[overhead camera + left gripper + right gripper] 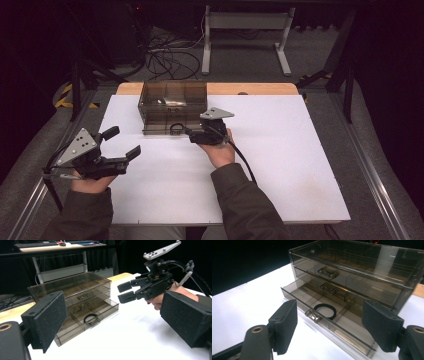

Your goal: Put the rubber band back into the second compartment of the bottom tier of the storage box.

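Note:
A smoky clear drawer box (pixel 172 102) stands at the back of the white board, with three drawers stacked. Its bottom drawer (pixel 342 330) is pulled out and holds a black ring (pixel 325 311), which also lies in the drawer in the left gripper view (pixel 90 318). My right gripper (pixel 190 134) hovers just in front of that drawer's handle (pixel 313 315), jaws open with nothing between them. The right gripper (pixel 125 291) also appears from the side in the left gripper view. My left gripper (pixel 122 142) rests at the board's left side, open and empty, pointing toward the box.
The white board (pixel 280 165) covers a wooden table whose edge (pixel 260 88) runs behind the box. Beyond it on the floor stand a white table frame (pixel 245 30) and tangled cables (pixel 167 60). Metal rails (pixel 370 170) run along both sides.

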`<state>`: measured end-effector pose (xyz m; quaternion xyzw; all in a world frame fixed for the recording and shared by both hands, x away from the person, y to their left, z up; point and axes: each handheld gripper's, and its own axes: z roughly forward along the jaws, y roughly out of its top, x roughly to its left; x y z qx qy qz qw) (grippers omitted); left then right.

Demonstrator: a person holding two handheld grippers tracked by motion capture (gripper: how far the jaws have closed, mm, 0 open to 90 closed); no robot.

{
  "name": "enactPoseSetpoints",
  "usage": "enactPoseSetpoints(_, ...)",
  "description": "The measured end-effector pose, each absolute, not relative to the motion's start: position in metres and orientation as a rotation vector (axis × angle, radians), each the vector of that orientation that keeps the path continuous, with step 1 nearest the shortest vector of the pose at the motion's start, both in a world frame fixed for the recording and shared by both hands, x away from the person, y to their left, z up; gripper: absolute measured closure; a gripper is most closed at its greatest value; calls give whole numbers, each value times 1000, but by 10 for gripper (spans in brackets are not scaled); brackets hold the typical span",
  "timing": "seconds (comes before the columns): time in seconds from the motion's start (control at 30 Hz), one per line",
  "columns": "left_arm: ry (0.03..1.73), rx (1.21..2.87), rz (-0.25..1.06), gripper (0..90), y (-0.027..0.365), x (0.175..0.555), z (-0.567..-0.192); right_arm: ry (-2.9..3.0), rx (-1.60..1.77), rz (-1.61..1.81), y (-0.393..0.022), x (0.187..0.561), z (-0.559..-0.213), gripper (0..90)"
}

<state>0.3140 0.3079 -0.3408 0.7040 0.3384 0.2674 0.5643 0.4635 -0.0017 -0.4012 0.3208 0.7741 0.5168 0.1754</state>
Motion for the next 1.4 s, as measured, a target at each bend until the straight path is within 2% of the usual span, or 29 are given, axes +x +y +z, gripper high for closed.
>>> enactPoseSetpoints(1.4,784,1678,625,77,297,312,-341,2040,916,1621,-95,409,-375,142)
